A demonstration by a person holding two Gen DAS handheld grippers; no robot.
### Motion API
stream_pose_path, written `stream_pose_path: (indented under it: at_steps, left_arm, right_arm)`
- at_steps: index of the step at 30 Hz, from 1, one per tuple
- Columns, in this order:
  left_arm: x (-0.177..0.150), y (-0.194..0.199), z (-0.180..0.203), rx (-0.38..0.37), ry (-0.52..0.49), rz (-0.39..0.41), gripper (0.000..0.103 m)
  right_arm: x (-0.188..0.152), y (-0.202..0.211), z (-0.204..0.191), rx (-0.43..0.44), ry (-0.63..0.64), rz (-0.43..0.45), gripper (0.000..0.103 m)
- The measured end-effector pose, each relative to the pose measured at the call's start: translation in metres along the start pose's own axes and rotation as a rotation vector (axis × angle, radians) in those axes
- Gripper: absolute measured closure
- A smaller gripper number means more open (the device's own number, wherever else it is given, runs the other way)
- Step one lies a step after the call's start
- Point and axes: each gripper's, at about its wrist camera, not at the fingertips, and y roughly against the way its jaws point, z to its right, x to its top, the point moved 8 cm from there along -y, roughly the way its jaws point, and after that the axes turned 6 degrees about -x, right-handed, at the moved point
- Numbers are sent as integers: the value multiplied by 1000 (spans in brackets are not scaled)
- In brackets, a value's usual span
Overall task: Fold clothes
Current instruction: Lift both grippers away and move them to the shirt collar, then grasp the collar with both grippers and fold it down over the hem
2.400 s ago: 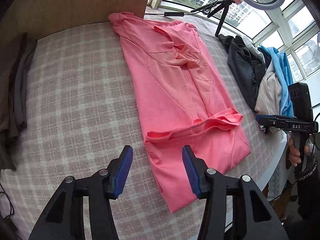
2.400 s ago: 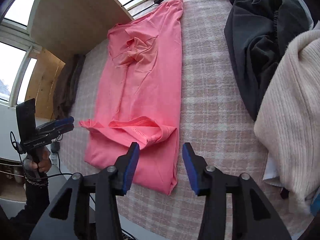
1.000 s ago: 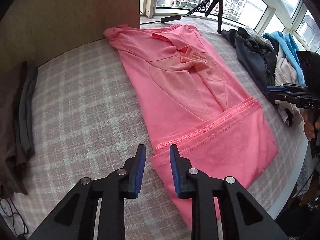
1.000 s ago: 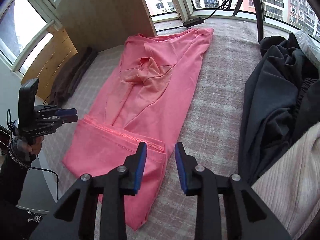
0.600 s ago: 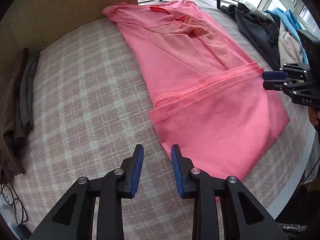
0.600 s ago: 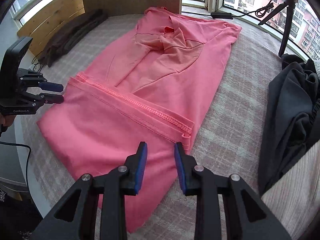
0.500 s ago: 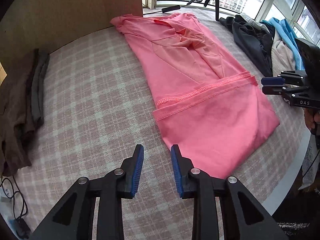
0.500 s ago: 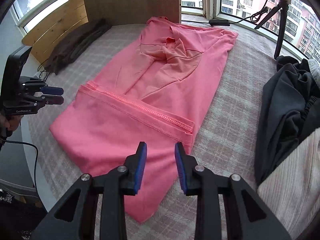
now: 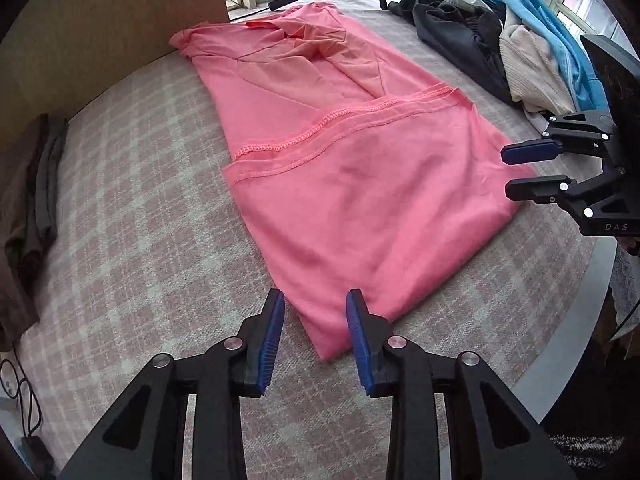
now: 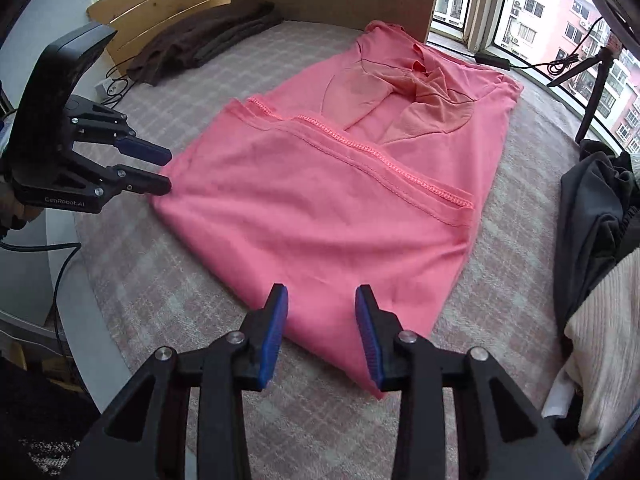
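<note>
A pink T-shirt (image 9: 352, 184) (image 10: 320, 208) lies flat on the checked tabletop, its lower part folded up over the body so the stitched hem (image 9: 344, 114) (image 10: 360, 160) runs across the middle. My left gripper (image 9: 315, 336) stands open at the fold's near-left corner, with the cloth tip between its blue pads but not pinched. My right gripper (image 10: 322, 330) is open over the fold's near-right edge, holding nothing. Each gripper also appears in the other's view: the right gripper (image 9: 532, 170) at the shirt's right side, the left gripper (image 10: 156, 170) at its left side.
A pile of dark, cream and blue clothes (image 9: 500, 52) (image 10: 600, 208) sits to the right. Folded brown garments (image 9: 28, 200) (image 10: 200, 40) lie at the left by a wooden panel. A tripod (image 10: 592, 92) and cable stand near the windows. The table's rounded edge (image 9: 580, 344) runs close by.
Both grippers let go of the hem after folding it up, drew back to the near fold edge and opened wider. The shirt's lower part now rests flat.
</note>
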Motion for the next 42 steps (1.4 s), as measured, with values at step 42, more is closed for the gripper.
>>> stream_pose_path:
  at_steps: [42]
  left_arm:
    - [272,-93,-232,-58,206,62,58]
  right_arm:
    - [224,-130,267,-90,-404,93,41]
